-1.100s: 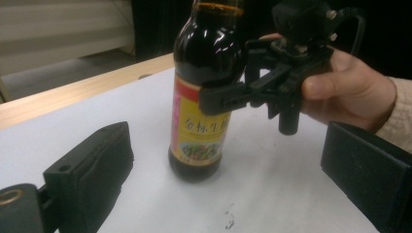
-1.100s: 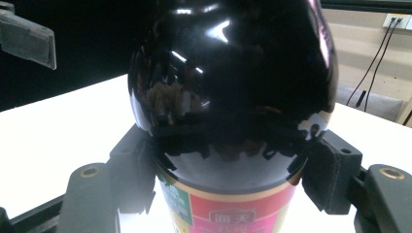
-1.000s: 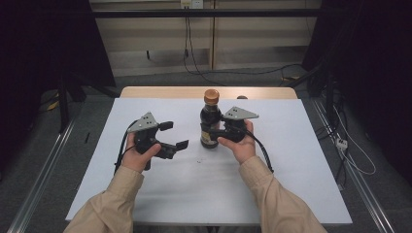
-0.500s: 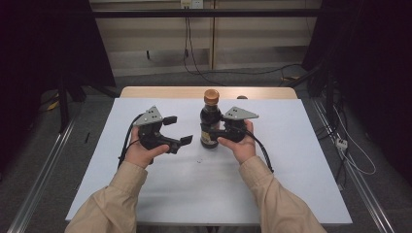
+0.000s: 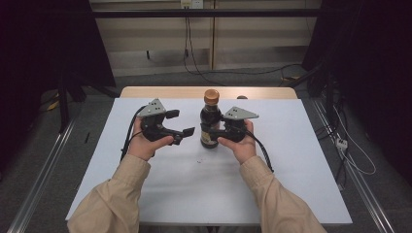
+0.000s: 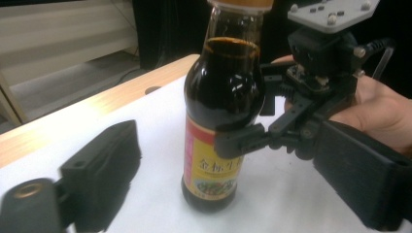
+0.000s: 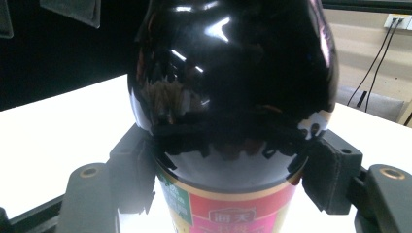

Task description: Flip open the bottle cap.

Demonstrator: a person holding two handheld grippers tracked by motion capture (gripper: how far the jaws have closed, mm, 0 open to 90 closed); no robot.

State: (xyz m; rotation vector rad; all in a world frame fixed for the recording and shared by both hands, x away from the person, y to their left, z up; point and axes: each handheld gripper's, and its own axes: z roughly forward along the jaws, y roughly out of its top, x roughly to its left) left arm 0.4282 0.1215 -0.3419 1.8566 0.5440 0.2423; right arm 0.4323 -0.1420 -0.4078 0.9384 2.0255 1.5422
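The soy sauce bottle (image 5: 210,121) stands upright mid-desk (image 5: 291,160), clamped by the right tongs (image 5: 217,132). The left tongs (image 5: 182,124), spread open and empty, have edged closer to it, probably to grip it.

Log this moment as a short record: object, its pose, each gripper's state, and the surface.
object: soy sauce bottle, dark liquid, orange cap, yellow and red label
pose: upright on the white table
right gripper: jaws closed on the bottle's body at the top of the label
left gripper: jaws open, beside the bottle, not touching it
hands: one hand behind each gripper, sleeves tan
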